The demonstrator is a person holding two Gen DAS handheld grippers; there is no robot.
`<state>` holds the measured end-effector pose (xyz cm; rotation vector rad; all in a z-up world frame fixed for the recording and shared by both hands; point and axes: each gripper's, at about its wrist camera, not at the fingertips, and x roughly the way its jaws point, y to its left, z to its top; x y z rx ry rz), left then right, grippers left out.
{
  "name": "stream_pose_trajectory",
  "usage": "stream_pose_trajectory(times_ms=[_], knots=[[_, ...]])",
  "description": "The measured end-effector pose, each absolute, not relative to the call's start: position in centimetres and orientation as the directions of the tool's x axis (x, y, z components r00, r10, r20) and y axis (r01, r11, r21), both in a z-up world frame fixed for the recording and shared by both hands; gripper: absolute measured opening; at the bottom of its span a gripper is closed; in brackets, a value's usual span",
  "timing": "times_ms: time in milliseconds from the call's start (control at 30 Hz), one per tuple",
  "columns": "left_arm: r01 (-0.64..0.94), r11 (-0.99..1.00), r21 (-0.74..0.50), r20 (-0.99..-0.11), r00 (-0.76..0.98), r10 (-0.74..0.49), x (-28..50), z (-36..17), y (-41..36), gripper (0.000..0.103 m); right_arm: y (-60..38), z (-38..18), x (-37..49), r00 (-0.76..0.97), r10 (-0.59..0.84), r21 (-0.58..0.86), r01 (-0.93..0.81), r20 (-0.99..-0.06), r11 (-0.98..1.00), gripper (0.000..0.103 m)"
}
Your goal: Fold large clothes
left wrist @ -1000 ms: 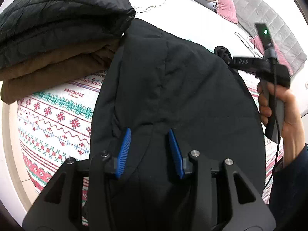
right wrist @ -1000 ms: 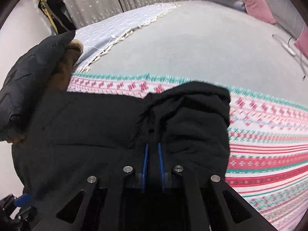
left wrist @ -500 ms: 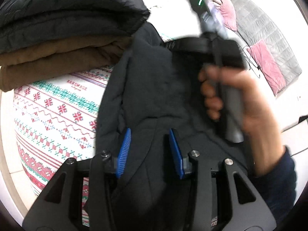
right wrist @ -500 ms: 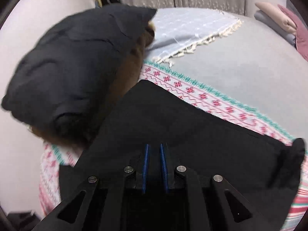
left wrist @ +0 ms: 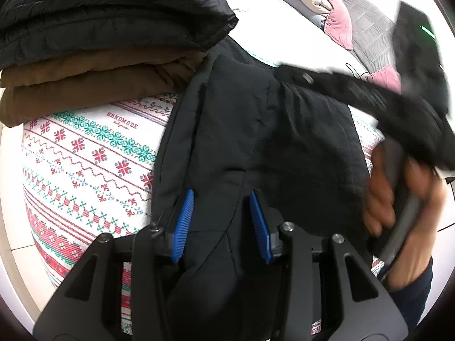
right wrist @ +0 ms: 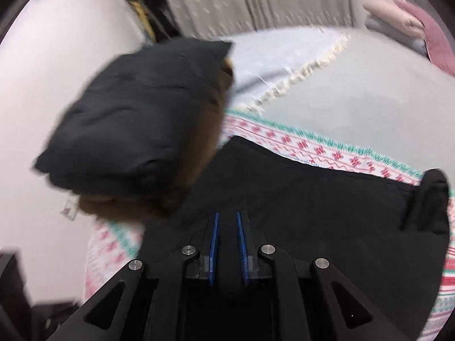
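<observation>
2 garments already stacked far left (left wrist: 93, 56); your black jacket (left wrist: 256, 147) is mid-fold. Left gripper (left wrist: 221, 216) gapes wide, right gripper (right wrist: 227, 244) pinches cloth (blurry).

Your left gripper (left wrist: 221, 213) has its blue pads (left wrist: 184, 216) wide apart, with dark cloth lying between them. Your right gripper (right wrist: 227, 224) holds its pads (right wrist: 214, 236) close together, only a narrow gap left. Your right hand (left wrist: 398, 199) grips its handle, blurred, at the right side.
</observation>
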<state>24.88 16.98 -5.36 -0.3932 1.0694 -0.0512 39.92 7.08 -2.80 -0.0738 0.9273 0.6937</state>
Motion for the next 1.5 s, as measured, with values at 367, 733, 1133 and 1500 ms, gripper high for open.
stream_pose_trajectory(times_ms=[367,733,1133,1500], knots=[[-0.169,0.933,-0.318,-0.853,0.481,-0.204,25.0,-5.2,16.6,0.047,9.0,-9.3,39.7,0.271,0.426,0.203,-0.585,-0.863,0.785,0.012],[-0.141,0.923,-0.358,-0.835,0.492,-0.248,23.4,-4.1,17.8,0.047,2.9,-3.9,30.3,0.376,0.426,0.138,-0.595,-0.823,0.792,0.018],[-0.136,0.943,-0.303,-0.839,0.507,-0.197,21.1,-3.6,18.5,0.048,-7.0,-4.3,19.8,0.375,0.466,0.21,-0.553,-0.802,0.806,0.02],[-0.143,0.954,-0.265,-0.85,0.502,-0.161,21.5,-5.3,17.8,0.052,-6.0,-8.0,20.4,0.371,0.434,0.187,-0.544,-0.821,0.818,0.02]])
